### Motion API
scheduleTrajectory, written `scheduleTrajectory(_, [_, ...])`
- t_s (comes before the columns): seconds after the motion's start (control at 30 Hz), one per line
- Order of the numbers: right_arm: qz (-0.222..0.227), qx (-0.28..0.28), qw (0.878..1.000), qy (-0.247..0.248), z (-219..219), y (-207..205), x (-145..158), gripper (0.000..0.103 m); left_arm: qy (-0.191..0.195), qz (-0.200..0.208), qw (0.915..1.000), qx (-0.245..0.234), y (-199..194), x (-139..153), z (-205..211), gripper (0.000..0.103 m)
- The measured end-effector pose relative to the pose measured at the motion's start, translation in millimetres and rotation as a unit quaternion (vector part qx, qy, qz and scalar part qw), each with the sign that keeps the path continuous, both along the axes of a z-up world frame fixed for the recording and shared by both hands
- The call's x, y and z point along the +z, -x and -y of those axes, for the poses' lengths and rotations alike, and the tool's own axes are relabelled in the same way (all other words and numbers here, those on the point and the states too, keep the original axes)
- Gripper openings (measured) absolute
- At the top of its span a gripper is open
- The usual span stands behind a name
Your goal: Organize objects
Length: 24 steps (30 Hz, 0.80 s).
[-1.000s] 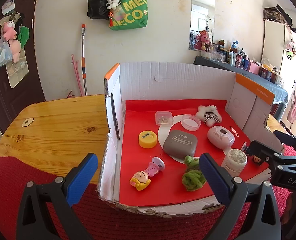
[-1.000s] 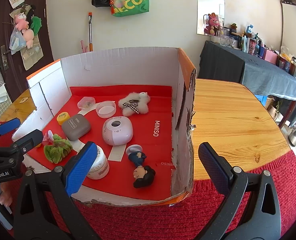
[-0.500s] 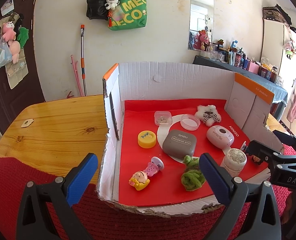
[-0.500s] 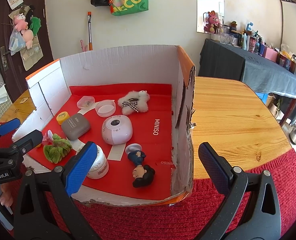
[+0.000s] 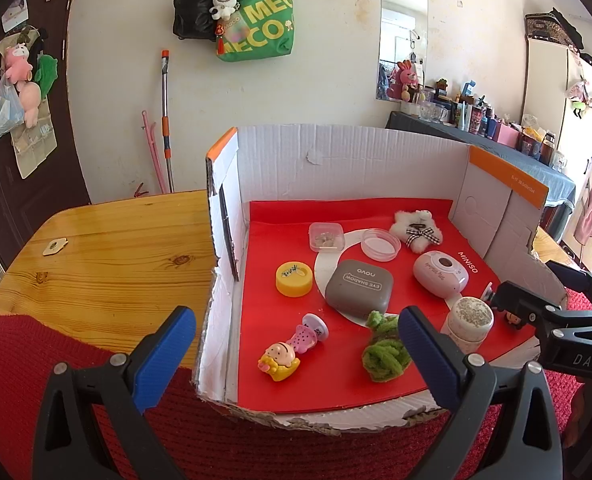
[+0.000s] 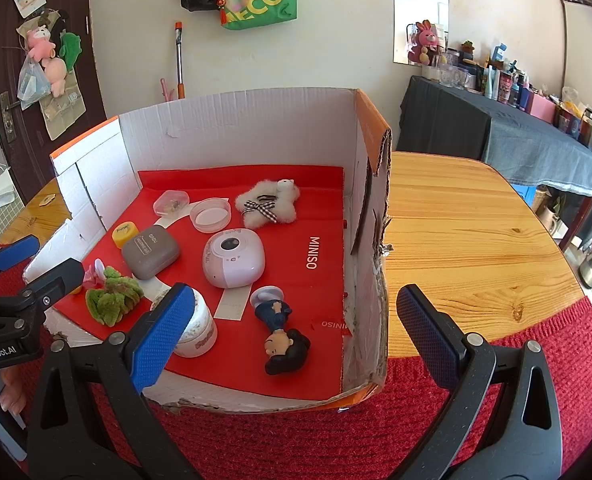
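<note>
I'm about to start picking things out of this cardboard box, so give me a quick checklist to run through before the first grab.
1. Left gripper open, nothing between the fingers: ok.
2. Right gripper open, nothing held: ok.
3. Both grippers outside the cardboard box, at its low front edge: ok.
4. Nearest items free to grasp: green yarn ball and dark-haired figurine lie apart from neighbours: ok.
5. White jar partly hidden behind a right finger; lid state: cannot tell.
6. Where sorted items should go: cannot tell.
</note>
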State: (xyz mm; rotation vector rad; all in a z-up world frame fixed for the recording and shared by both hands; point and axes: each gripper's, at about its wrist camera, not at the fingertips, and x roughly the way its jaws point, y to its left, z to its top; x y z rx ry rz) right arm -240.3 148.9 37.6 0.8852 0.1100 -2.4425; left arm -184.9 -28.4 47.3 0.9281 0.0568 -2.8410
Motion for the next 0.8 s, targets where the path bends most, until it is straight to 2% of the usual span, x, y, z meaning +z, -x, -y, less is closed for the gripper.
scheduleTrajectory(0.33, [-0.013, -0.004, 1.000, 0.000, -1, -4, 2, 0.103, 0.001, -0.012, 0.9999, 0.004, -2, 3, 1, 0.103])
scheduleTrajectory(0.5, [-0.016, 0.000, 1.000, 0.000, -2, -10, 11, 0.103, 0.007, -0.024, 0.9997, 0.004, -8, 14, 2, 0.103])
scheduleTrajectory(0.8, [-0.021, 0.004, 1.000, 0.007, -9, -24, 32, 0.103, -0.004, -0.023, 0.9997, -0.006, -26, 29, 6, 0.103])
